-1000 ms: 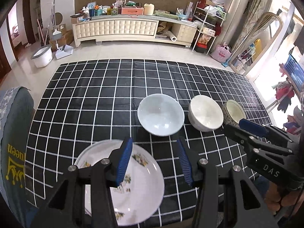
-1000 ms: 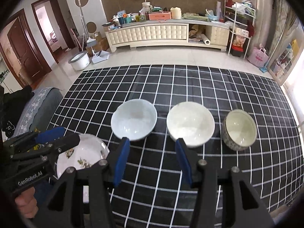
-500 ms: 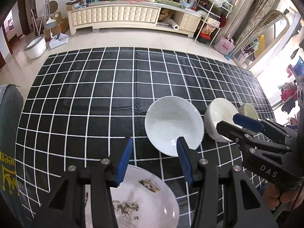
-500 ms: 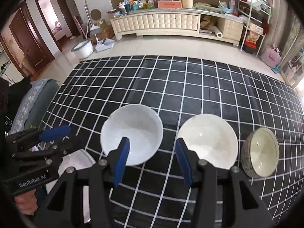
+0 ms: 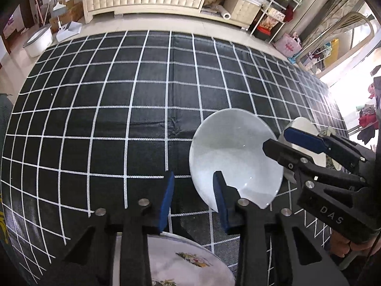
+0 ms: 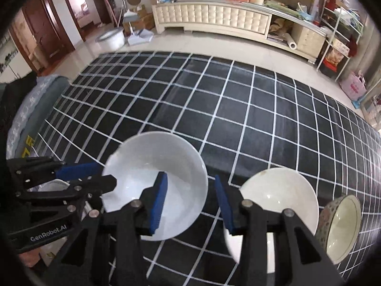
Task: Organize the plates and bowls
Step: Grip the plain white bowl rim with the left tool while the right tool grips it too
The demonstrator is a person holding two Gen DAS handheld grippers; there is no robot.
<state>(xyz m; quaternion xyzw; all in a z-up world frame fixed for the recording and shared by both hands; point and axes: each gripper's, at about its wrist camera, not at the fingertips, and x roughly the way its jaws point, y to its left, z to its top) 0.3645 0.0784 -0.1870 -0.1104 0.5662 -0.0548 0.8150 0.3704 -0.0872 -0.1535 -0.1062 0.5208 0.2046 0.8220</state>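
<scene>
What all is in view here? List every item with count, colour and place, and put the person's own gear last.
Pale blue-white bowl: 1, on the cloth, leftmost of the bowl row.
White bowl: 1, middle of the row, partly behind the right gripper's finger.
Patterned bowl: 1, cream inside, speckled outside, far right.
Floral plate: 1, white with a flower print, near edge under the left gripper.
Checked cloth: 1, black with white lines, under everything.
Sideboard: 1, cream, against the far wall, cluttered on top.
Basin: 1, white, on the floor at left.
Pink bag: 1, on the floor at right.
Left gripper: black with blue pads, open.
Right gripper: same colours, open over the pale bowl's rim.
</scene>
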